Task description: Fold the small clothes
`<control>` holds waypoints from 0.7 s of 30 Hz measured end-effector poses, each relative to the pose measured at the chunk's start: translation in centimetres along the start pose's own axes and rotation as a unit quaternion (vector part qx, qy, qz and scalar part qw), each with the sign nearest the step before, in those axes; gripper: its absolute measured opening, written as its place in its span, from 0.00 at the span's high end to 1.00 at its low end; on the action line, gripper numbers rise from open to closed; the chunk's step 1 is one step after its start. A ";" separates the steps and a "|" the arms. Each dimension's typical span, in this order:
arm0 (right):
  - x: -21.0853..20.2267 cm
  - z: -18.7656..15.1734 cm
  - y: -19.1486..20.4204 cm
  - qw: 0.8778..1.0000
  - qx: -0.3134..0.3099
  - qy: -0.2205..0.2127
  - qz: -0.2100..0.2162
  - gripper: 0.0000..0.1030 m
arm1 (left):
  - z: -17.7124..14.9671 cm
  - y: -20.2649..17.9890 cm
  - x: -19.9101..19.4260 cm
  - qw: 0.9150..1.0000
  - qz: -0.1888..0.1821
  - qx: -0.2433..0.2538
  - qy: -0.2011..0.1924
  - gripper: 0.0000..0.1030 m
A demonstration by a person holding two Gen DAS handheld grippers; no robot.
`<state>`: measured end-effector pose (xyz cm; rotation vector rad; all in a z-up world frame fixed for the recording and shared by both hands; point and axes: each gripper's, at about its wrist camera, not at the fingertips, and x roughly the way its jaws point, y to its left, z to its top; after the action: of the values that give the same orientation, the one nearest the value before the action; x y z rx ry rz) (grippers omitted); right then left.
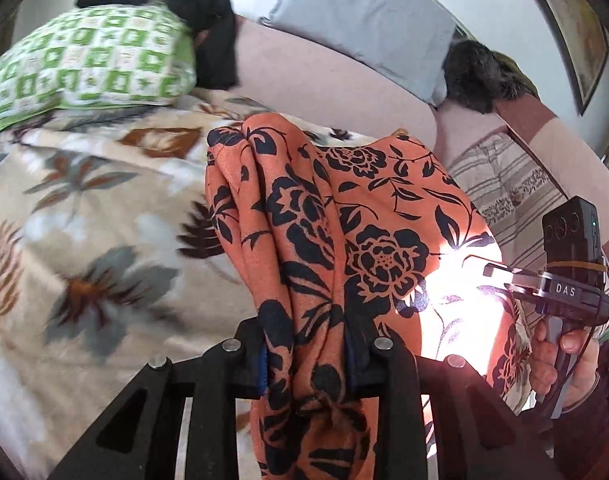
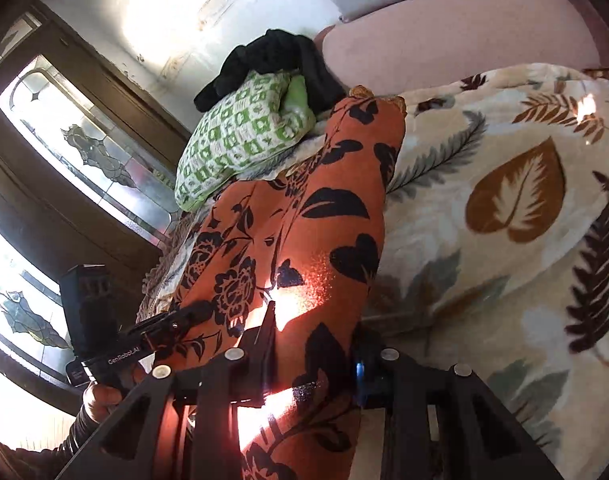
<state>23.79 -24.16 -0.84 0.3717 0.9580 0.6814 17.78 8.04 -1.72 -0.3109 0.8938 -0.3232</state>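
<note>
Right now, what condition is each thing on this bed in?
Orange floral garment: bunched, lifted off the bed, clamped at both ends.
Left gripper: shut on the garment.
Right gripper: shut on the garment.
Leaf-print blanket: spread over the bed.
Green checked pillow: lying at the head.
Black clothing: heaped, unfolded.

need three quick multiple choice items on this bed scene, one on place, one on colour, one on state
1. Where does the black clothing lie?
A. on top of the green checked pillow
B. on the floor
C. inside a drawer

2. What colours is the held garment?
A. white with blue stripes
B. orange with black flowers
C. plain grey

3. What is the left tool doing?
A. standing open, holding nothing
B. closed on the garment
C. closed on a pillow

Answers: 1 A, it drapes over the pillow's top; 2 B, the floral print shows in both views; 3 B, cloth is bunched between its fingers.
</note>
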 end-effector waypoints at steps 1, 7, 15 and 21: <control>-0.2 0.1 -1.3 1.000 0.007 -0.002 -0.005 0.70 | 0.0 -0.4 1.6 1.000 0.004 -0.003 0.011 0.69; 3.9 -3.2 -10.9 0.987 0.091 0.062 -0.113 0.43 | -2.8 -0.4 8.1 0.997 0.057 -0.004 0.049 0.39; -2.7 -3.3 -6.4 0.995 0.063 -0.053 -0.053 0.32 | -4.3 -1.4 0.8 0.995 0.094 0.019 -0.017 0.33; 3.2 -6.4 -6.3 0.994 0.084 0.028 -0.059 0.21 | -7.0 -0.2 5.0 0.989 0.134 -0.006 0.068 0.31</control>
<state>21.94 -26.62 -9.89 0.4414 1.0863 0.5073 15.05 4.97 -9.32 -0.1772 1.0590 -0.0916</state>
